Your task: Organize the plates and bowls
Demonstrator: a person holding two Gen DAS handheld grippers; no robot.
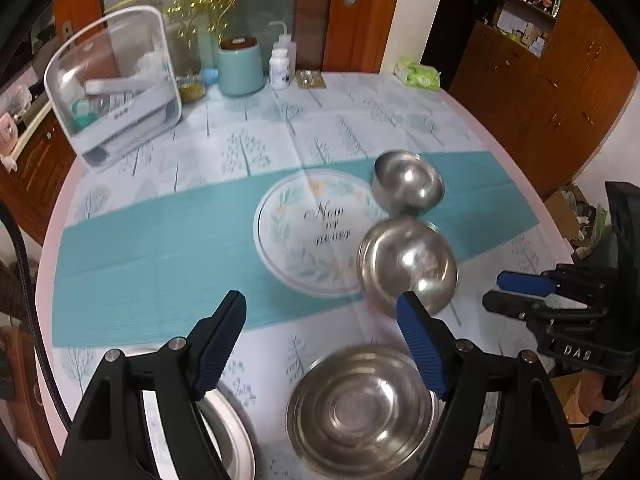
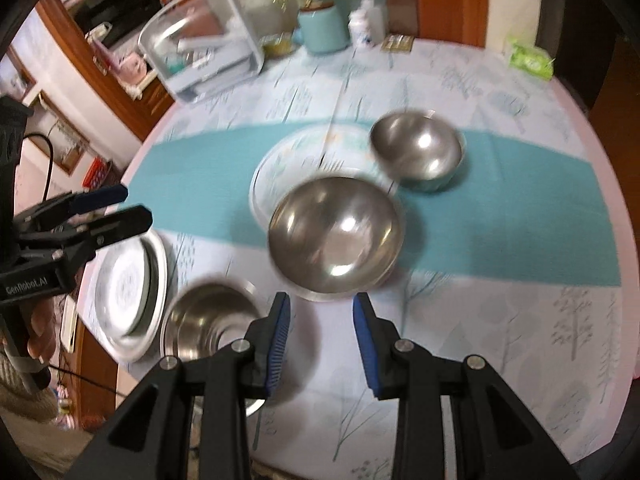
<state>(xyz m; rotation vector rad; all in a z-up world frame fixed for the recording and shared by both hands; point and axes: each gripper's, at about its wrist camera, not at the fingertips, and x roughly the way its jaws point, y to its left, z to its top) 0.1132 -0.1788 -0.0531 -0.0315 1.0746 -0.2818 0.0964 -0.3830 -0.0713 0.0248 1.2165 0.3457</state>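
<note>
A white floral plate (image 1: 304,232) lies on the teal runner in the middle of the table. To its right stand two steel bowls, a far one (image 1: 408,184) and a nearer one (image 1: 408,264) that overlaps the plate's rim. A shallow steel bowl (image 1: 360,408) and a white plate (image 1: 228,432) sit close below my left gripper (image 1: 320,304), which is open and holds nothing. My right gripper (image 2: 320,300) hangs above the tablecloth in front of the nearer bowl (image 2: 336,236), its jaws apart and empty. In the right wrist view the left gripper (image 2: 138,203) is above a steel-rimmed plate (image 2: 128,288).
A clear-lidded white box (image 1: 116,84) stands at the back left, with a teal canister (image 1: 240,68), white bottles (image 1: 280,64) and a green pack (image 1: 418,74) along the far edge. Wooden cabinets (image 1: 552,80) rise beyond the table's right edge.
</note>
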